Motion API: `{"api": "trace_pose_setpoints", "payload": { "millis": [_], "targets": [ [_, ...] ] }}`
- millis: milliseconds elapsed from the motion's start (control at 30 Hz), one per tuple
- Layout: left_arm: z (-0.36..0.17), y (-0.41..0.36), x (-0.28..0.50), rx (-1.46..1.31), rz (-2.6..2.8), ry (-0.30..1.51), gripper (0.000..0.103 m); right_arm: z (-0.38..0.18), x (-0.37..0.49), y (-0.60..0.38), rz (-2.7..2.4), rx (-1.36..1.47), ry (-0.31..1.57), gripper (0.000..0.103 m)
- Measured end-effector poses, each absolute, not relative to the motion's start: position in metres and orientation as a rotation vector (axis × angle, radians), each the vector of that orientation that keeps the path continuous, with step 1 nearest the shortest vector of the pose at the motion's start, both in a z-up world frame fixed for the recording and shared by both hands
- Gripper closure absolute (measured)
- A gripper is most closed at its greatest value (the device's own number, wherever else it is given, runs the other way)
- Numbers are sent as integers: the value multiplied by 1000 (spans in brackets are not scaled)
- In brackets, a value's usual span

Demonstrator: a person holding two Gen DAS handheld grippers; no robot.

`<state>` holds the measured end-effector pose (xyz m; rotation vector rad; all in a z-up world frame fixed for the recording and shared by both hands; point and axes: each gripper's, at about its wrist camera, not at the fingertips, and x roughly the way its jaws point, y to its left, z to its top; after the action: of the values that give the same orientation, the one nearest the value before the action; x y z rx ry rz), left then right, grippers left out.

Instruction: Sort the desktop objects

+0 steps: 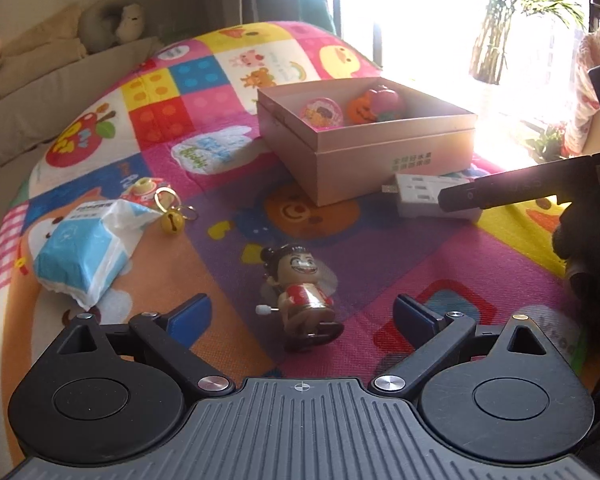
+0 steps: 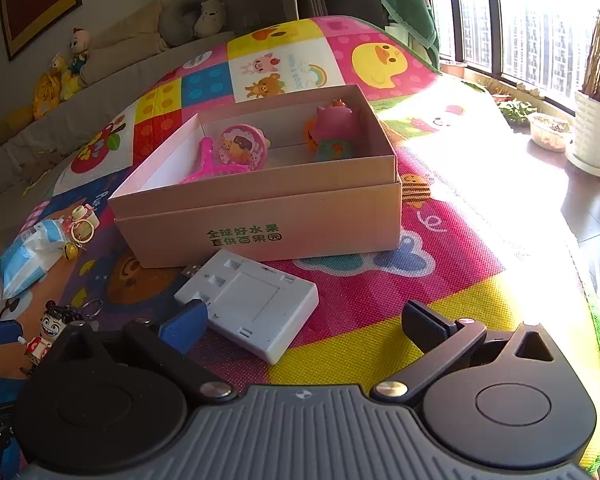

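The left gripper has its jaws wide, empty, around the upright wind-up doll on the play mat. Closing off-centre could topple it. The right gripper hangs open over the white charger.

Both wrist views low over play mat, angled down; share cardboard box, wind-up figure.

Right claw spread wide; white adapter between fingers.
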<state>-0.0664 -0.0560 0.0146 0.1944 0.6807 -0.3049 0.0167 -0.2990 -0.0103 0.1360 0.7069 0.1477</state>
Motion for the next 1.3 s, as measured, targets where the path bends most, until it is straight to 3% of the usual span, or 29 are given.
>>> {"api": "trace_pose_setpoints", "payload": {
  "millis": [233,500,667,800,1300],
  "targets": [
    [17,-33,-57,162,-183,690,3,-5,7,-264,164,-47,682,0],
    [15,-22,-62,107,-170,710,2,-6,36,-236,107,33,786,0],
    [12,-23,-65,104,-195,714,2,-6,35,-236,110,-38,768,17],
    [11,-24,-62,91,-193,720,1,-5,18,-247,143,-67,755,21],
    [12,-59,-40,53,-268,735,1,-7,8,-257,157,-45,737,15]
  ]
}}
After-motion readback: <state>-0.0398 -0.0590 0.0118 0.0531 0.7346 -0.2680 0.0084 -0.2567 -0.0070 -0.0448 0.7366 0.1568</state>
